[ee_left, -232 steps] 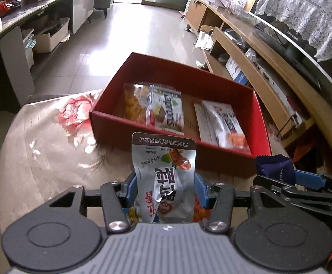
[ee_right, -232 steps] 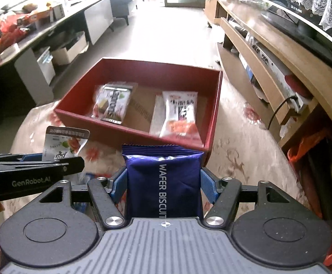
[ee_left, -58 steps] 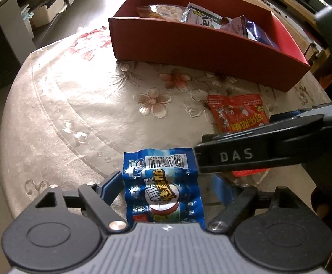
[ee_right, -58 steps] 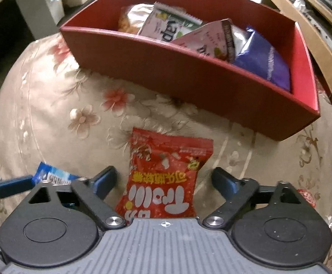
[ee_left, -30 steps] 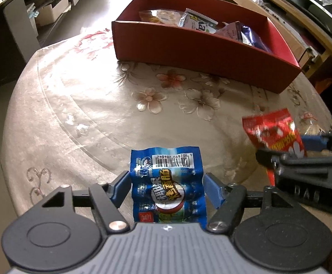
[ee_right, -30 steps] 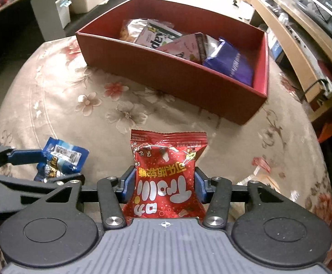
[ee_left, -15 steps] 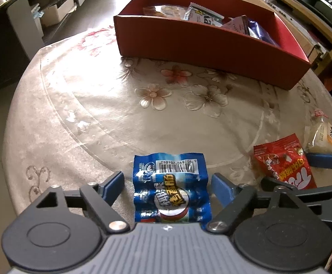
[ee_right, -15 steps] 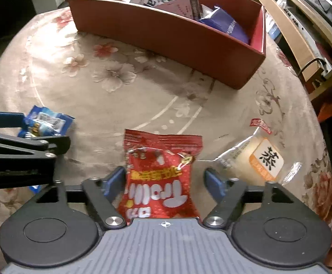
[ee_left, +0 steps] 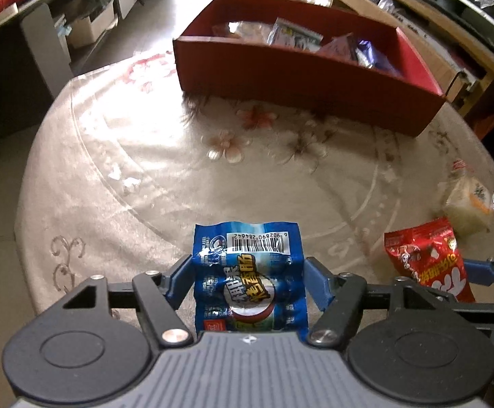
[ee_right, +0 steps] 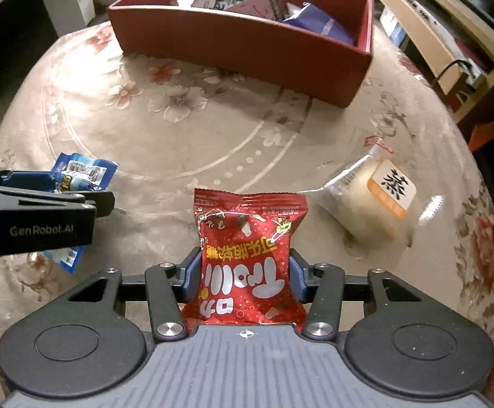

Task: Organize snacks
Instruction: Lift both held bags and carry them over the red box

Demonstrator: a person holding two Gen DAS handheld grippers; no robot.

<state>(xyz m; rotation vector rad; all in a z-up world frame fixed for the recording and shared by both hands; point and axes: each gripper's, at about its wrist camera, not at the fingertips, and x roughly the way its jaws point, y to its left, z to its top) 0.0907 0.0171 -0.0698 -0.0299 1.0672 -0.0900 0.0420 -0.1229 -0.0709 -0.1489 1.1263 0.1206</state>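
Note:
My left gripper (ee_left: 249,273) is shut on a blue sausage packet (ee_left: 249,272), held just above the tablecloth near the front edge. My right gripper (ee_right: 245,272) is shut on a red candy packet (ee_right: 247,255), held low over the table. Each packet also shows in the other view: the red one (ee_left: 428,260) at the right, the blue one (ee_right: 77,171) at the left. The red box (ee_left: 301,74) with several snacks in it stands at the far side of the table (ee_right: 240,34).
A clear-wrapped pale bun (ee_right: 372,207) lies on the table right of the red packet; it also shows in the left wrist view (ee_left: 468,207). The round table has a floral cloth (ee_left: 165,176). Shelves and a counter line the room around.
Half a second ago both grippers were open around their packets lying on the table. Both have now closed on them and lifted them slightly.

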